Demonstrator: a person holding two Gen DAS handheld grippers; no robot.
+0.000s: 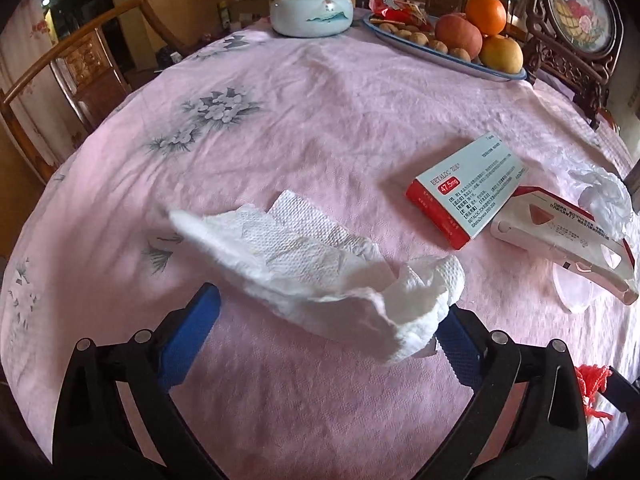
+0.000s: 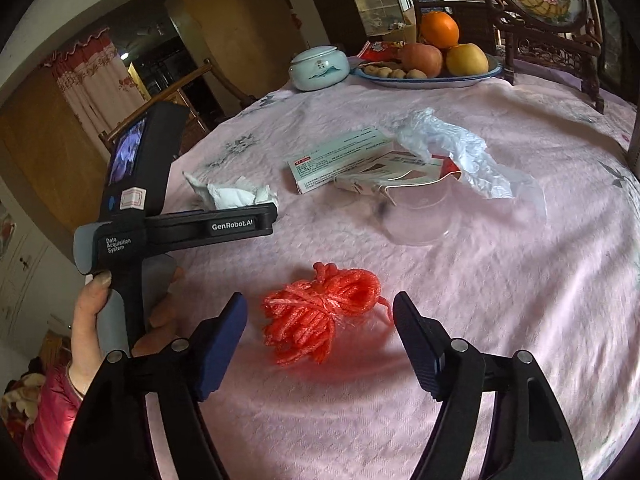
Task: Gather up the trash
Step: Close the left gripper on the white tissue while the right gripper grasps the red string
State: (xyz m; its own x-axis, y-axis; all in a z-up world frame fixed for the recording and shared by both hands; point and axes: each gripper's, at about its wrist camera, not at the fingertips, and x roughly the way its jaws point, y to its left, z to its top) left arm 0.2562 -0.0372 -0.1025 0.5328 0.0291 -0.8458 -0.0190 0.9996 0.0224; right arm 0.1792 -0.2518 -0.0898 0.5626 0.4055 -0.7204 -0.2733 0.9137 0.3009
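A crumpled white paper towel [image 1: 316,268] lies on the pink tablecloth [image 1: 320,120] right in front of my left gripper [image 1: 332,308], which is open with the towel's near edge between its blue fingers. The towel also shows in the right wrist view [image 2: 236,194]. My right gripper [image 2: 320,308] is open around a bundle of red string [image 2: 320,312], fingers on either side, not touching. A medicine box [image 1: 466,196], an opened red-white carton [image 1: 560,236], crumpled clear plastic [image 2: 452,148] and a clear plastic cup [image 2: 420,216] lie beyond.
A fruit plate [image 1: 440,52] with oranges, apples and nuts and a white lidded jar [image 1: 310,10] stand at the table's far side. A carved wooden screen [image 1: 576,28] stands at the far right. A wooden chair [image 1: 68,76] is at the left edge.
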